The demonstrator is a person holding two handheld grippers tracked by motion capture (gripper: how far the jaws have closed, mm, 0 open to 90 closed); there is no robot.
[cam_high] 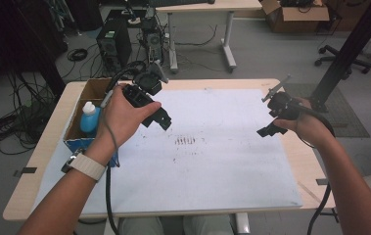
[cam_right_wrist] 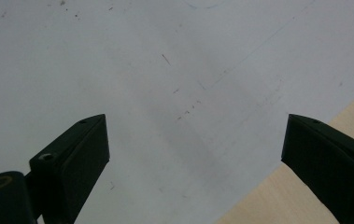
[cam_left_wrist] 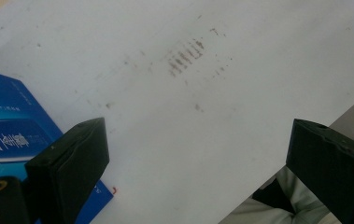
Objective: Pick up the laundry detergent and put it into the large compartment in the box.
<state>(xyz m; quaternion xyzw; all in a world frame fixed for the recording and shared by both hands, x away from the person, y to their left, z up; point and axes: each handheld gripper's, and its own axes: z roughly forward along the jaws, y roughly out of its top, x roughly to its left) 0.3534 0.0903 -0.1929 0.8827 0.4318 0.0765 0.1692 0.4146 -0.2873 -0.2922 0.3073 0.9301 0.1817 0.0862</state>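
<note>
My left gripper hovers above the white sheet near its left side, next to the blue cardboard box. In the left gripper view my left gripper stands open with nothing between its jaws, over the sheet and a patch of brown smudges; a corner of the blue box lies at the left. My right gripper hangs above the sheet's right side. In the right gripper view my right gripper is open and empty, over the sheet's edge and the wooden table.
The open box holds a white-capped bottle with a blue body. Brown smudges mark the sheet's middle. Beyond the table stand computer towers, cables, another desk and a black post at the right.
</note>
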